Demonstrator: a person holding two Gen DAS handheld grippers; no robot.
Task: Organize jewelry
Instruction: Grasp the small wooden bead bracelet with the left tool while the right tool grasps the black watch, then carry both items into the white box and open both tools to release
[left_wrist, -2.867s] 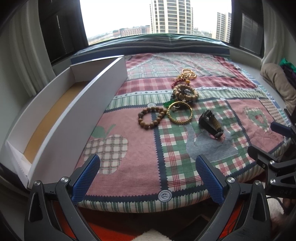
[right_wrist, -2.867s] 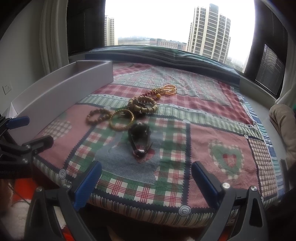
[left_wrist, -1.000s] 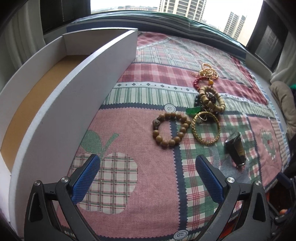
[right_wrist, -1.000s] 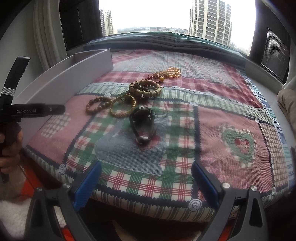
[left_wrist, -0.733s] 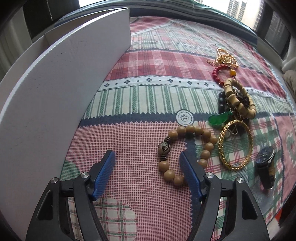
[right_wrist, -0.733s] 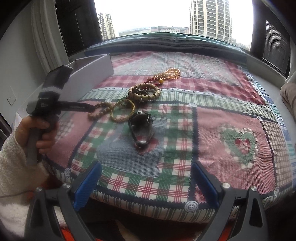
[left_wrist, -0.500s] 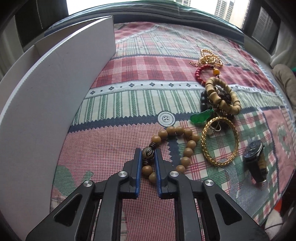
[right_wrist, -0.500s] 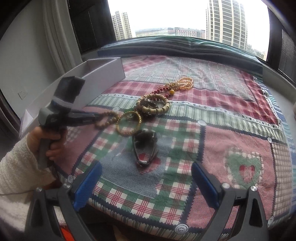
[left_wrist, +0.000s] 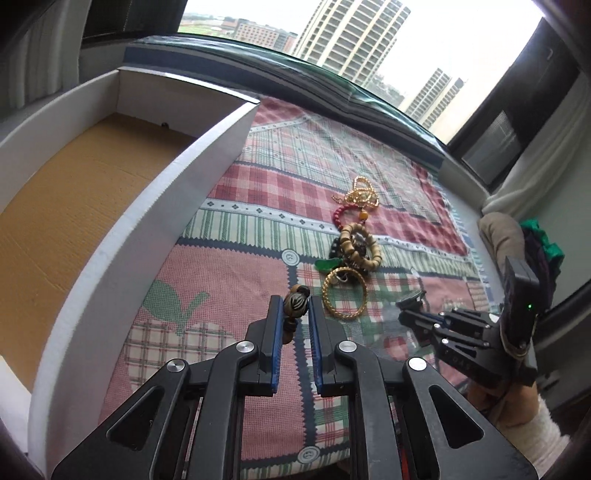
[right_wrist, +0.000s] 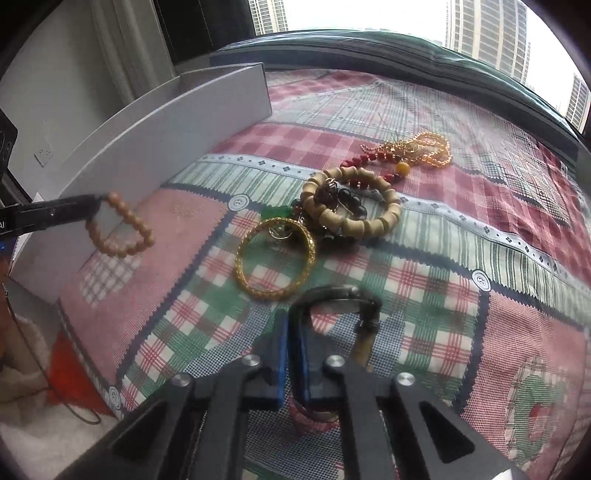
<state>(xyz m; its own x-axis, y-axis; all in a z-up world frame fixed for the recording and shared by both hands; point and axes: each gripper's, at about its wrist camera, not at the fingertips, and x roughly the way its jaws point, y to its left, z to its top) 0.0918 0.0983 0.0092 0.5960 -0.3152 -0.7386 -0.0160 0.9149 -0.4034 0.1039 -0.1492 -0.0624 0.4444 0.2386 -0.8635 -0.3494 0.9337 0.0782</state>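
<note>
A patchwork quilt (left_wrist: 236, 280) of pink, red and green plaid panels covers the work surface beside a wide window with tower blocks beyond. Nearest the left wrist camera, the left gripper (left_wrist: 295, 314) has its blue-padded jaws pinched on the dark carved bead of a brown wooden bead bracelet (right_wrist: 120, 230); in the right wrist view the loop of that bracelet hangs clear of the quilt, in front of the white wall of an open box (left_wrist: 122, 236). The box lies along the quilt's left side, and its tan cardboard floor shows in the left wrist view. Nearest the right wrist camera, the right gripper (right_wrist: 293, 332) has just closed, and its jaws now clamp one side of the band of a dark wristwatch (right_wrist: 336, 299), which arches up from the quilt; a hand in a pale sleeve (left_wrist: 517, 406) carries this gripper at the right edge of the left wrist view. Just beyond the watch lies a gold bangle (right_wrist: 275, 258). It touches a green pendant (right_wrist: 275, 213) and a cluster of dark beads, over which rests a bracelet of pale cylindrical wooden beads (right_wrist: 351, 206). Farther still, a red bead strand (right_wrist: 373, 158) with an amber bead leads to a tangled gold chain (right_wrist: 424, 147). A beige cushion (left_wrist: 498, 236) sits off the quilt's far right corner.
</note>
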